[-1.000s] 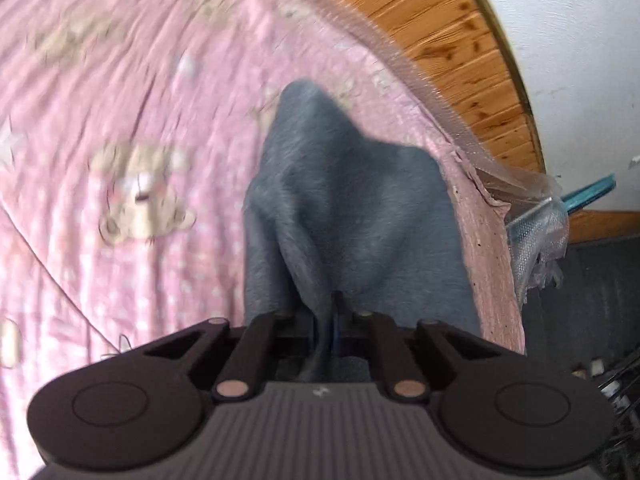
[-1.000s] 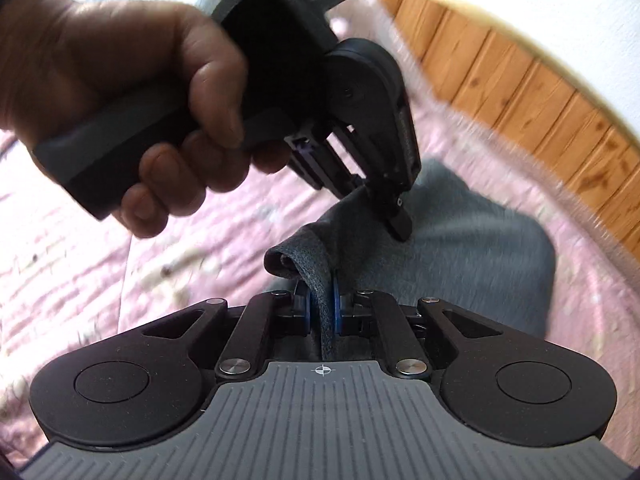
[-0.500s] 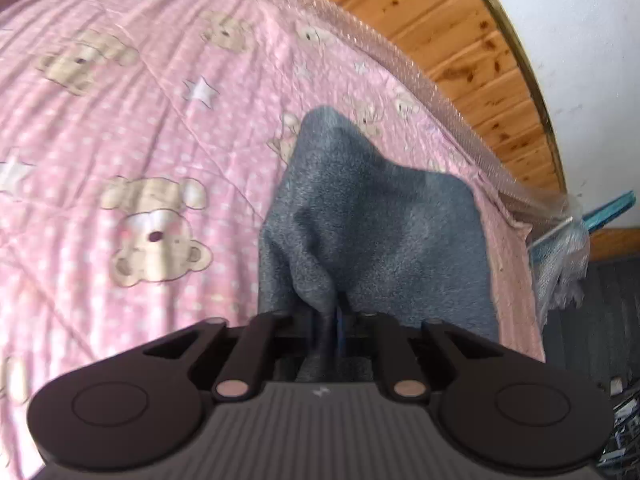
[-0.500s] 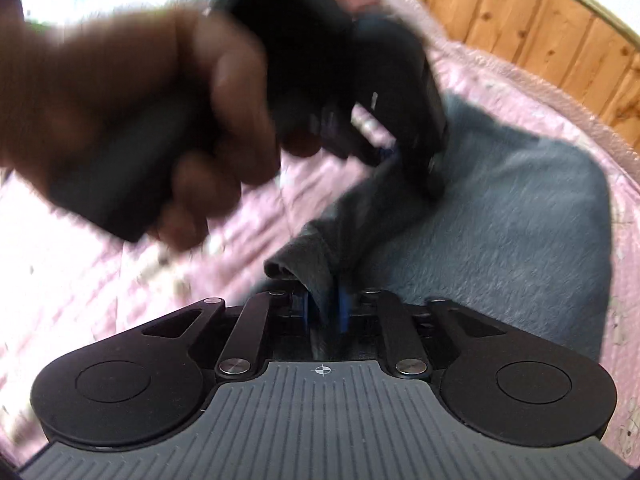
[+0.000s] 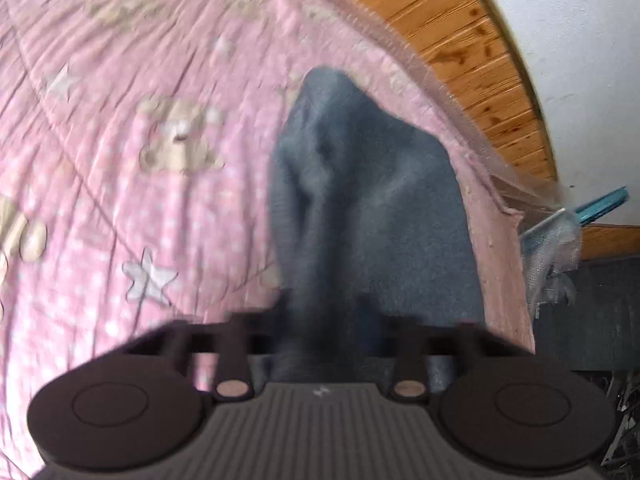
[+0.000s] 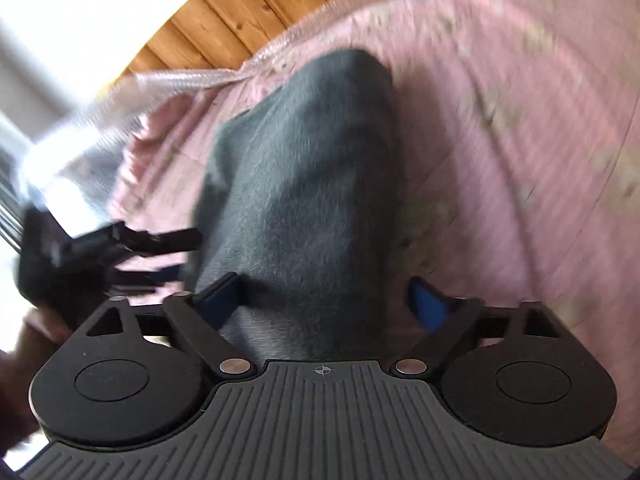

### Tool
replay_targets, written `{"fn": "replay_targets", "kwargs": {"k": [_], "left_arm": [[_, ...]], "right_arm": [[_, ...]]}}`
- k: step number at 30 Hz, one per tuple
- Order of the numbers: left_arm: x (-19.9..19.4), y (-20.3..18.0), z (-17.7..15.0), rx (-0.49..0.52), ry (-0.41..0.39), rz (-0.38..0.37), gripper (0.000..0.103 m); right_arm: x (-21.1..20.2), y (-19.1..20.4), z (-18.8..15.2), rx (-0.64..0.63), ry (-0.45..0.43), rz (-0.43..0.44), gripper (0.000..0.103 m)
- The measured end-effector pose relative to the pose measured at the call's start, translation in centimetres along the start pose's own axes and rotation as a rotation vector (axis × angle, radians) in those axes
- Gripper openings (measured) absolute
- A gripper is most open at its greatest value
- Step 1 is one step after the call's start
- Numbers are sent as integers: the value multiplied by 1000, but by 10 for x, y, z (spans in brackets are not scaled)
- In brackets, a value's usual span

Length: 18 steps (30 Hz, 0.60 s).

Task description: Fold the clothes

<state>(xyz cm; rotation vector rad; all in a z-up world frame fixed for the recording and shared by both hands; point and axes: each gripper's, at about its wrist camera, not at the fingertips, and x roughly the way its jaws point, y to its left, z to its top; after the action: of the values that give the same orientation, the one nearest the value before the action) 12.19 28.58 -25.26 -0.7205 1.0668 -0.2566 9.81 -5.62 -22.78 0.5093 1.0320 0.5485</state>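
A pink quilt [image 5: 120, 200] spreads under my claws, with wood panelling [image 5: 460, 40] beyond it. My right claw [image 6: 324, 300] has just been opening, its jaws now wide with the grey cloth [image 6: 304, 184] lying loose between them; my left claw [image 5: 324, 312] is blurred, and I cannot tell whether it grips the cloth ahead. To finish this fold well, I should lift the right claw clear without dragging an edge.

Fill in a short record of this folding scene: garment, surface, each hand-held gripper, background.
garment: grey cloth, bunched, lying on the quilt
surface: pink quilt with bears and stars
left hand-held gripper: jaws a little apart, grey cloth between them; grip unclear in the blur
right hand-held gripper: jaws have just been opening, cloth lies loose between them
background: wood panelling
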Motion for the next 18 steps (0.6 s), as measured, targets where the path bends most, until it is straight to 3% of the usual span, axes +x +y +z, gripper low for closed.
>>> {"fn": "replay_targets", "kwargs": {"k": [4,6,10,14,16,18], "left_arm": [[-10,-15,-10,-62,-30,12,18],[-17,-26,-14,-103,-48,10,17],[-16,-109,-48,-100,-22,-76,17],[35,-160,-78,13,63,-73,26],[52,-146,-85,-1,137,-54,23],[44,-128,-87,-25,123,-58,24]], "right_arm": [[1,13,5,-37,25,40,32],[-13,20,36,-158,43,46,28],[-66,26,121,-489,81,30,26],[-76,-27,165,-536,180,-185,29],[-77,-57,184,-536,230,-304,48],[-89,-80,182,-476,143,-465,47]]}}
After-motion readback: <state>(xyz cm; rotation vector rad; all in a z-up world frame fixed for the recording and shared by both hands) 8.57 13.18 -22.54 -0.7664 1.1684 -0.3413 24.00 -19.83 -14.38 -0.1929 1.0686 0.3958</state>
